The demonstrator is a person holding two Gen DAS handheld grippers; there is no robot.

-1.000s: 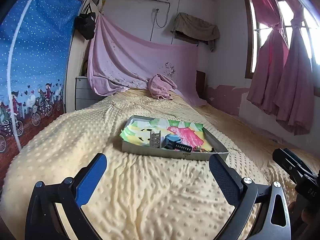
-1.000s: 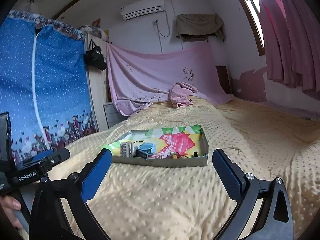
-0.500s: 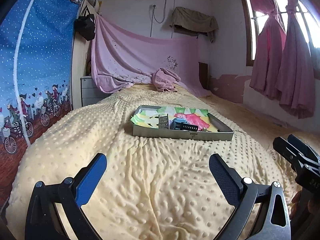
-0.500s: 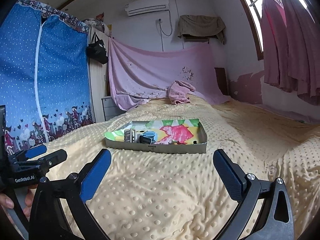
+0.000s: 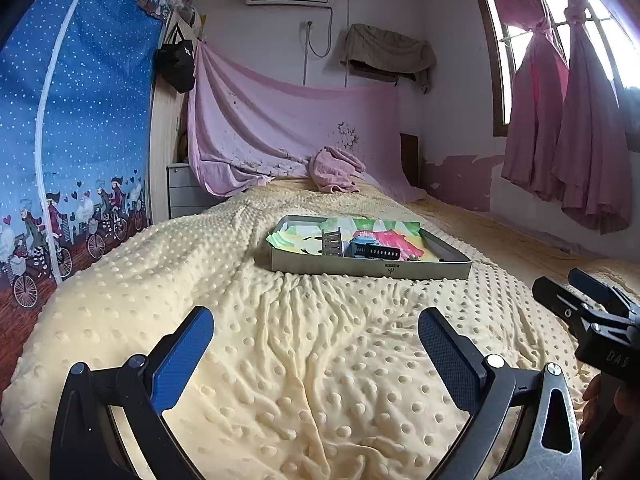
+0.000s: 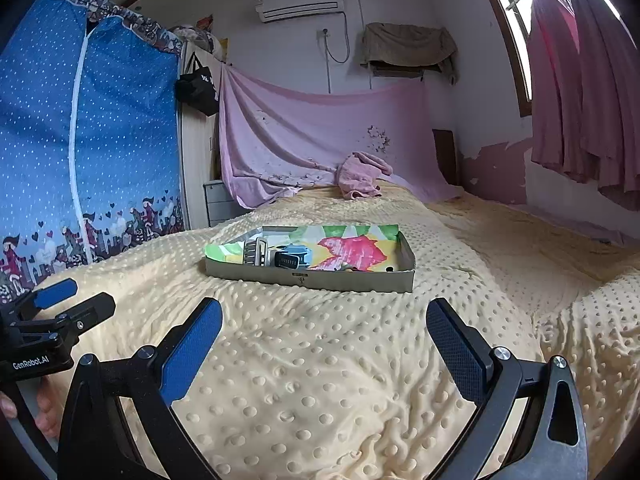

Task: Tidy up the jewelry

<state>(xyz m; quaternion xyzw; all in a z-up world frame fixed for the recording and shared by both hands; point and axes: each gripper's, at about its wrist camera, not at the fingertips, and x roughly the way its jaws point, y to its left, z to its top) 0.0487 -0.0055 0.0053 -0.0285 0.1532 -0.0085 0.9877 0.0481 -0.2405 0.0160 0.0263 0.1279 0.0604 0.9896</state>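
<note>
A shallow grey tray (image 5: 372, 270) (image 6: 312, 279) lined with colourful paper lies on the bed. In it are a grey comb-like clip (image 5: 333, 243) (image 6: 256, 252), a blue and black piece (image 5: 374, 251) (image 6: 291, 258) and small jewelry bits at the right (image 6: 348, 267). My left gripper (image 5: 316, 340) is open and empty, low over the blanket, well short of the tray. My right gripper (image 6: 324, 336) is open and empty, likewise short of the tray. Each gripper shows at the edge of the other's view, the right (image 5: 588, 312) and the left (image 6: 56, 312).
The yellow dotted blanket (image 5: 300, 360) covers the bed. A pink cloth (image 5: 336, 172) is bunched at the far end under a draped pink sheet. A blue wardrobe cover (image 5: 72, 140) stands left, pink curtains (image 5: 568, 132) right. A grey drawer unit (image 5: 184, 190) stands by the bed.
Both grippers have tilted and shifted slightly, so the tray now sits a little higher and farther in the views. Both stay open and empty.
</note>
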